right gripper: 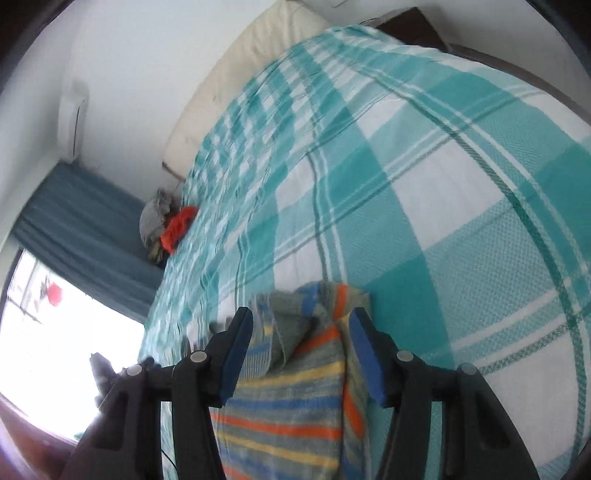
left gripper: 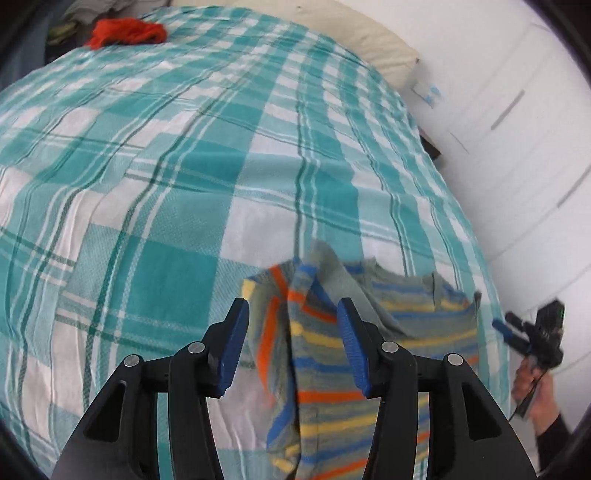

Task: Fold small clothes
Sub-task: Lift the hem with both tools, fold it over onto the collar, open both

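A small striped garment, grey with blue, orange and yellow bands, lies bunched on the teal plaid bedspread near its front right edge. My left gripper is open, its blue pads standing on either side of the garment's left part, just above it. My right gripper is open too, with the garment between its pads. The right gripper also shows in the left wrist view, held in a hand at the bed's right edge.
A red cloth lies at the far corner of the bed, beside a grey bundle. A cream pillow sits at the head. A white wall runs along the right side. A window and a blue curtain are beyond.
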`<state>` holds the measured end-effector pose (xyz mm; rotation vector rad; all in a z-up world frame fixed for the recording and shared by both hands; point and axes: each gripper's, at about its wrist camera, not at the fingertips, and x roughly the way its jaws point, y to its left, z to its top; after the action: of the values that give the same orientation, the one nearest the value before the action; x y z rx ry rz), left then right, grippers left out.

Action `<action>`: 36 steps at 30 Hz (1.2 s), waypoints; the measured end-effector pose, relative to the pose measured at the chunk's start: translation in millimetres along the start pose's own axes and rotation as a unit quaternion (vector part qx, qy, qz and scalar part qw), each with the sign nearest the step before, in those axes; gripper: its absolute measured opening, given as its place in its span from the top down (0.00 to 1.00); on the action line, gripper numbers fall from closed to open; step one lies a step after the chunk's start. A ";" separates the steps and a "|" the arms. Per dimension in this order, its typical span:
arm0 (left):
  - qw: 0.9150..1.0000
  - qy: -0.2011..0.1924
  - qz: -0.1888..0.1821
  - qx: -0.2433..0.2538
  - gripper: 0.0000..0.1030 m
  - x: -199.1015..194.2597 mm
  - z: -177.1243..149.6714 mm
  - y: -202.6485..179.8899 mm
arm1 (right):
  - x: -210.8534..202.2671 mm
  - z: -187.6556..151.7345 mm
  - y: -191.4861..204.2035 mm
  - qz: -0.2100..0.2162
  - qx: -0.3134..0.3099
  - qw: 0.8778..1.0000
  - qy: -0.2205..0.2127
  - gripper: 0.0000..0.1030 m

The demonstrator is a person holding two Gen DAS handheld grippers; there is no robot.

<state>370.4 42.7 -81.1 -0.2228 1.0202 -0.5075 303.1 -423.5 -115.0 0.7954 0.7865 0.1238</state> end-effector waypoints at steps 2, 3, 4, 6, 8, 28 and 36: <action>0.996 0.058 -0.039 0.045 0.50 6.3 -14.7 -16.6 | 18.5 -9.7 23.5 -0.002 -0.057 0.995 0.078 0.47; 0.992 0.093 -0.048 0.065 0.45 15.1 -21.6 -27.6 | 32.7 -16.7 34.1 0.000 -0.080 0.989 0.124 0.47; 0.987 0.125 -0.053 0.087 0.42 30.5 -26.4 -41.0 | 52.1 -24.3 44.2 -0.002 -0.098 0.980 0.173 0.47; 0.981 0.152 -0.028 0.117 0.40 67.5 -19.8 -61.6 | 94.0 -38.1 59.6 -0.032 -0.135 0.962 0.237 0.47; 0.985 0.141 0.008 0.099 0.42 95.2 2.5 -67.9 | 127.8 -34.1 72.0 -0.075 -0.158 0.960 0.219 0.47; 0.982 0.066 0.106 0.142 0.25 -41.8 -152.6 -25.4 | -16.6 -183.3 49.2 -0.171 -0.289 0.929 0.157 0.49; 0.981 -0.050 0.175 0.068 0.04 -69.6 -182.9 -7.1 | -88.0 -205.6 34.1 -0.253 -0.224 0.941 0.005 0.24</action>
<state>182.4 81.7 -119.6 0.0537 0.8972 -0.2419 107.6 -310.7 -130.2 0.1460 0.9068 -0.1531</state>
